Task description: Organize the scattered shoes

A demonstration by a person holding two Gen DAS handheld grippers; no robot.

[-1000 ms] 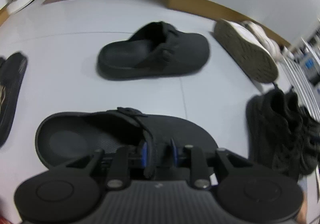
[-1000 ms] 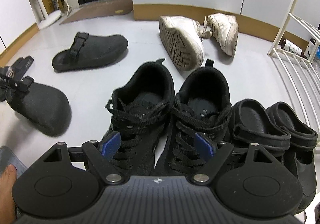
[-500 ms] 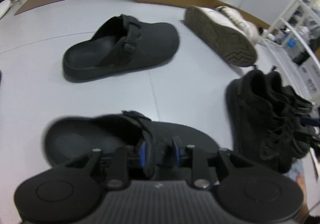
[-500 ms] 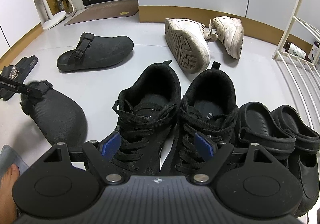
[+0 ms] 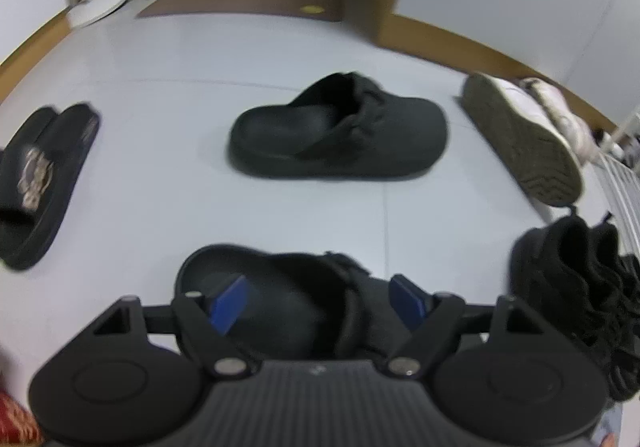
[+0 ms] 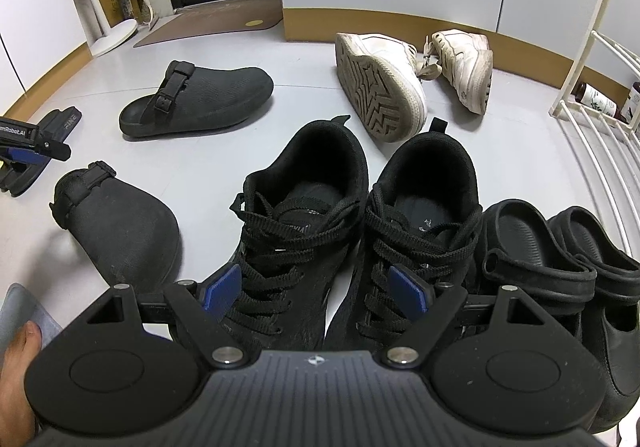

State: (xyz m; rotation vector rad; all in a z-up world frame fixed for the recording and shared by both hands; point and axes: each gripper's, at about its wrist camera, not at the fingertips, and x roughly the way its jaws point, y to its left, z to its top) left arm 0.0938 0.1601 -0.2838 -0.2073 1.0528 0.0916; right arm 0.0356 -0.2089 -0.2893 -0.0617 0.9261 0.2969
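Both grippers stand released — left gripper (image 5: 320, 297) above the near black clog (image 5: 280, 299), right gripper (image 6: 316, 287) over black sneakers (image 6: 352, 231).

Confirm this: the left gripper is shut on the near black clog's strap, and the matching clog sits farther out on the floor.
Not quite. In the left wrist view the left gripper is open, its blue pads spread to either side of the near black clog, gripping nothing. The rest holds: the matching clog sits farther out on the floor.
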